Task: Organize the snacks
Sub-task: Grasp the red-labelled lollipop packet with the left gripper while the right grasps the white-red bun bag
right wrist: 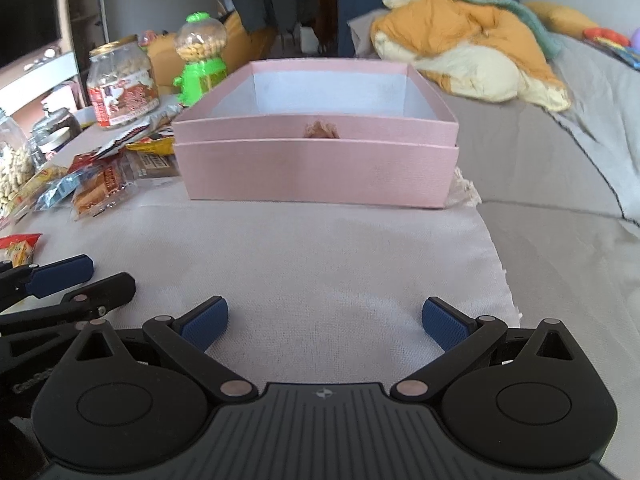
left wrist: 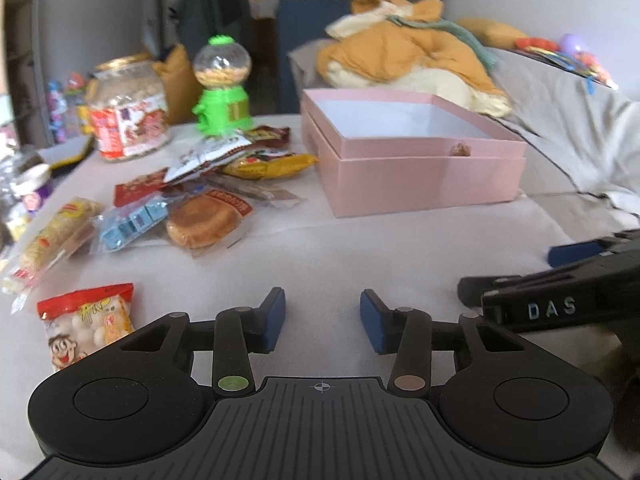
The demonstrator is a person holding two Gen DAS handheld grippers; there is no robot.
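A pink open box [left wrist: 424, 168] [right wrist: 316, 168] stands on the white cloth, its inside bare. Left of it lies a heap of snack packets: a round cake in clear wrap [left wrist: 204, 220], a blue packet [left wrist: 132, 222], a yellow packet [left wrist: 272, 164], a noodle bar [left wrist: 52, 236]. A red-and-white candy bag [left wrist: 86, 322] lies closest, just left of my left gripper [left wrist: 323, 320], which is open with nothing between its fingers. My right gripper [right wrist: 325, 322] stands wide open over bare cloth in front of the box, also with nothing in it.
A glass jar with a red label [left wrist: 128, 120] [right wrist: 120, 88] and a green candy dispenser [left wrist: 222, 88] [right wrist: 198, 68] stand behind the heap. More jars [right wrist: 12, 160] sit at the far left. An orange and cream garment [left wrist: 408, 56] lies on grey bedding behind the box.
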